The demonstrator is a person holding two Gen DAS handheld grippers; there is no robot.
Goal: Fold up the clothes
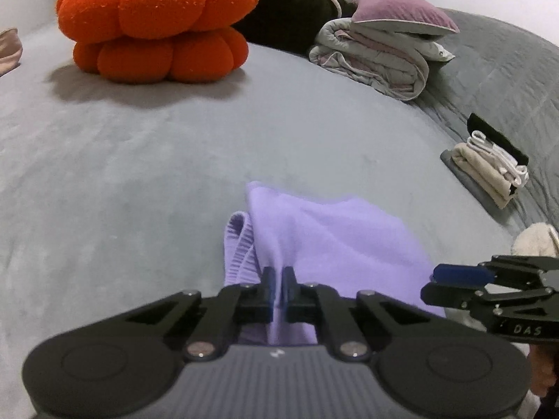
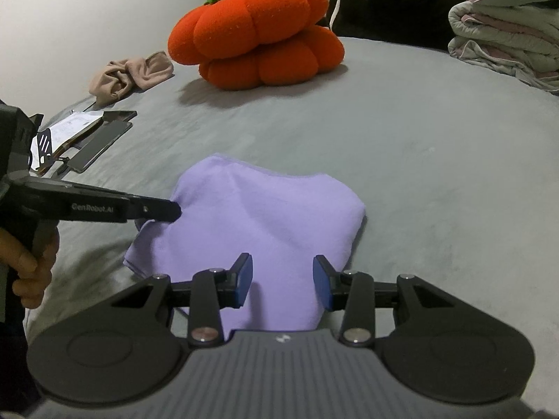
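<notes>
A lilac knit garment point(image 1: 332, 244) point(image 2: 265, 216) lies partly folded on the grey bed point(image 1: 139, 157). My left gripper point(image 1: 278, 272) is shut on its left edge, with a pinch of lilac cloth and a ribbed hem standing up between the pads. From the right wrist view, the left gripper point(image 2: 174, 211) reaches in from the left onto the garment's left corner. My right gripper point(image 2: 282, 269) stands open just over the garment's near edge, its blue pads apart and pressing on nothing. It shows at the right edge of the left wrist view as the right gripper point(image 1: 436, 279).
An orange pumpkin cushion point(image 1: 153, 24) point(image 2: 258, 42) sits at the back of the bed. Beside it are a dark plush point(image 1: 290, 10) and a folded quilt under a purple pillow point(image 1: 377, 56). Folded clothes point(image 1: 489, 167) lie right; a beige cloth point(image 2: 129, 73), phones and papers point(image 2: 94, 139) lie left.
</notes>
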